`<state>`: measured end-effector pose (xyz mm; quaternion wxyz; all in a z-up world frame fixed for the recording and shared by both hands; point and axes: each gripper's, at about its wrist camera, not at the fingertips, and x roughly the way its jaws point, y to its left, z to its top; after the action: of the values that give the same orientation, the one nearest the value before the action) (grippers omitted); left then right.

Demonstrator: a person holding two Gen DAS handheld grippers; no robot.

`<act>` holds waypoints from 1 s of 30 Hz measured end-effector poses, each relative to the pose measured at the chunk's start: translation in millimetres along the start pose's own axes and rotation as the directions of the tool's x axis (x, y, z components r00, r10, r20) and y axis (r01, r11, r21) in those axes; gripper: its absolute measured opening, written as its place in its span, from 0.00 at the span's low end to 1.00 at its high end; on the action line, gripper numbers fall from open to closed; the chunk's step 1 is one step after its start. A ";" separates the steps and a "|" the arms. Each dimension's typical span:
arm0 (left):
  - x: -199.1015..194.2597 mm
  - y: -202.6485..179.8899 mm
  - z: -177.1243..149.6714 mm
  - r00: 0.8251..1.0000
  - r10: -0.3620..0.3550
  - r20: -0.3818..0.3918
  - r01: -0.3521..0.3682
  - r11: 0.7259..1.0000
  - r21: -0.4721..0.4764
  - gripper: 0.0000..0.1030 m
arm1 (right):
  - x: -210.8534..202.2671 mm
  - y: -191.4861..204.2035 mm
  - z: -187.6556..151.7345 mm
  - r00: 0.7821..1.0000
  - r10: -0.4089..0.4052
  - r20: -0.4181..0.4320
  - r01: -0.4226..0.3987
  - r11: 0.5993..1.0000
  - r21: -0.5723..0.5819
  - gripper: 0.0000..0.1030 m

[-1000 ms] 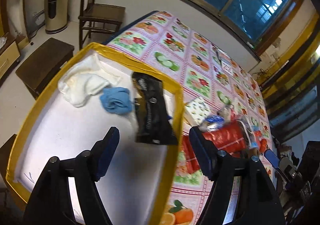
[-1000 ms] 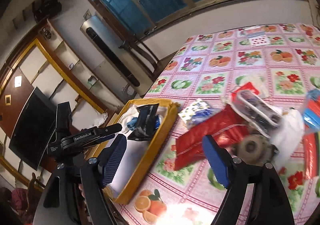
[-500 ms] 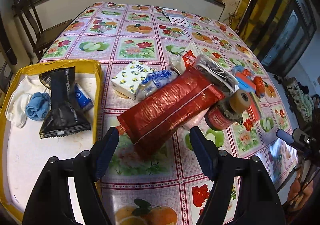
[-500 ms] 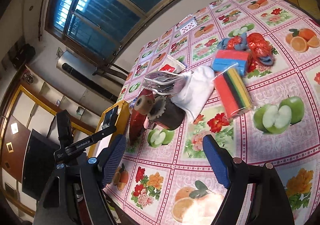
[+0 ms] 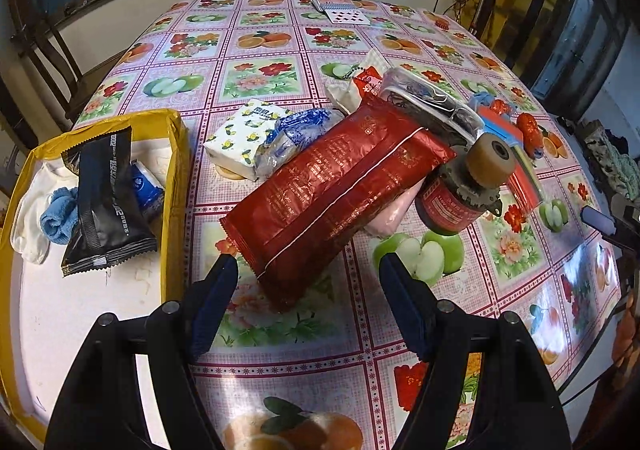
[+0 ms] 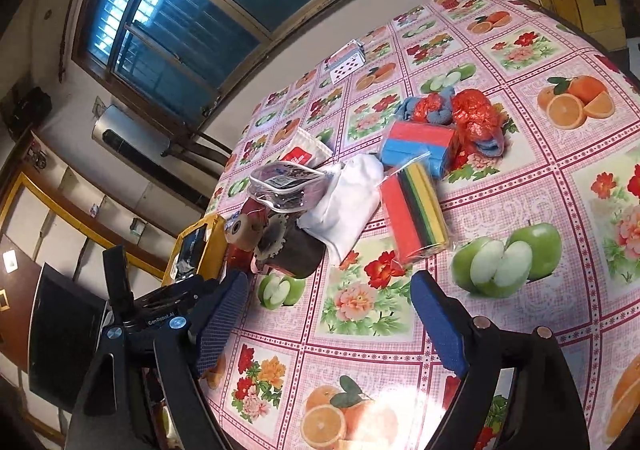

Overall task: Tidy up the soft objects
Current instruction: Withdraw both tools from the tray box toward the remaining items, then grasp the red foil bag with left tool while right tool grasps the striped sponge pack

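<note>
Long red foil packet (image 5: pixel 336 201) lying aslant atop table clutter; blue cloth (image 5: pixel 58 215), black packet (image 5: pixel 105 205) in yellow-rimmed tray (image 5: pixel 176 185)

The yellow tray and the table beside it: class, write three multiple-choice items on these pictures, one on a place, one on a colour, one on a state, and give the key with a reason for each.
1. Where does the black packet lie?
A. in the yellow tray
B. on the playing cards
C. under the white cloth

2. What colour is the long foil bag nearest the left gripper?
A. green
B. red
C. silver

3. How do both grippers stand?
A. both shut on a cloth
B. the left shut, the right open
C. both open and empty

Key: 1 A, the packet rests inside the tray's rim, partly over the blue cloth. 2 B, the bag is shiny red with gold print. 3 C, the left gripper and the right gripper each show a wide gap with only tablecloth between the fingers.
</note>
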<state>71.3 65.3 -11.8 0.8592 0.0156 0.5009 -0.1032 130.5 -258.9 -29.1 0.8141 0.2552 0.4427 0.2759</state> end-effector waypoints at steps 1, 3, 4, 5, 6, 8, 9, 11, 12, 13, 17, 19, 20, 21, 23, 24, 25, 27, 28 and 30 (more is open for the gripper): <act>-0.2 0.0 -0.6 1.000 0.002 0.000 -0.002 1.000 0.007 0.71 | 3.9 -0.7 2.2 1.000 -0.007 -0.007 0.007 1.000 -0.004 0.84; -0.4 -1.2 -1.7 1.000 0.017 0.004 -0.017 0.999 0.027 0.71 | 12.4 -0.9 7.7 0.998 -0.068 -0.014 0.068 0.997 -0.032 0.84; -0.7 -3.0 -2.4 1.000 0.027 0.008 -0.027 0.999 0.047 0.71 | 17.8 -0.6 11.5 0.994 -0.109 -0.021 0.108 0.993 -0.052 0.84; -0.9 -5.5 -2.8 0.999 0.037 0.014 -0.037 0.997 0.073 0.71 | 23.5 -0.2 14.3 0.989 -0.144 -0.029 0.141 0.987 -0.072 0.84; -1.2 -8.8 -3.9 0.999 0.048 0.023 -0.050 0.994 0.101 0.71 | 28.2 0.1 16.7 0.984 -0.175 -0.037 0.171 0.981 -0.089 0.84; -0.3 -15.4 -5.2 0.996 0.077 0.036 -0.081 0.984 0.156 0.71 | 35.2 -1.3 18.0 0.978 -0.199 -0.054 0.193 0.976 -0.098 0.84; 1.1 -18.0 -5.5 0.995 0.087 0.041 -0.093 0.980 0.177 0.71 | 36.7 -2.1 17.4 0.980 -0.189 -0.061 0.183 0.979 -0.089 0.84; 5.0 -21.5 -4.6 0.993 0.107 0.055 -0.116 0.972 0.206 0.71 | 38.6 -3.1 15.2 0.984 -0.168 -0.065 0.163 0.984 -0.078 0.84; 7.9 -22.7 -3.2 0.991 0.120 0.058 -0.130 0.967 0.220 0.71 | 39.0 -2.9 14.0 0.984 -0.165 -0.065 0.160 0.984 -0.077 0.84; 11.0 -23.7 -1.6 0.990 0.129 0.060 -0.140 0.962 0.233 0.71 | 39.2 -2.8 12.7 0.984 -0.163 -0.065 0.158 0.984 -0.077 0.84; 21.8 -28.6 0.9 0.982 0.174 0.071 -0.187 0.936 0.299 0.71 | 38.6 -0.6 12.1 0.986 -0.150 -0.070 0.145 0.987 -0.070 0.84; 25.8 -31.5 -1.6 0.978 0.195 0.071 -0.208 0.918 0.337 0.71 | 37.1 0.3 13.6 0.987 -0.148 -0.063 0.143 0.987 -0.069 0.84; 27.1 -33.3 -3.1 0.979 0.192 0.069 -0.203 0.911 0.359 0.71 | 36.7 0.4 14.5 0.988 -0.144 -0.060 0.140 0.988 -0.066 0.84; 28.6 -34.6 -3.5 0.981 0.183 0.062 -0.193 0.907 0.375 0.71 | 37.0 0.1 15.5 0.988 -0.140 -0.058 0.137 0.989 -0.063 0.84; 33.3 -37.0 -2.1 0.981 0.187 0.048 -0.191 0.902 0.388 0.71 | 39.3 -1.9 17.3 0.988 -0.139 -0.061 0.136 0.989 -0.054 0.84; 36.5 -38.6 -1.2 0.980 0.195 0.042 -0.195 0.897 0.396 0.71 | 40.8 -3.4 17.7 0.988 -0.138 -0.064 0.136 0.990 -0.048 0.84; 39.3 -39.4 -0.1 0.978 0.205 0.040 -0.204 0.893 0.402 0.71 | 42.0 -4.9 17.7 0.989 -0.135 -0.065 0.132 0.990 -0.041 0.84; 45.2 -43.8 -0.5 0.970 0.238 0.049 -0.236 0.874 0.424 0.71 | 43.3 -7.6 17.7 0.990 -0.128 -0.065 0.126 0.992 -0.031 0.84; 48.0 -46.6 -0.8 0.966 0.252 0.054 -0.250 0.863 0.438 0.71 | 43.7 -8.9 17.7 0.990 -0.129 -0.063 0.127 0.991 -0.029 0.84; 50.4 -49.4 0.9 0.961 0.268 0.071 -0.271 0.856 0.439 0.71 | 45.4 -11.3 18.3 0.989 -0.137 -0.062 0.136 0.990 -0.030 0.84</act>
<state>86.5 8.7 -51.1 0.8404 0.2810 0.4538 -0.0938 169.4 -239.5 -54.2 0.8198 0.2048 0.4812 0.2333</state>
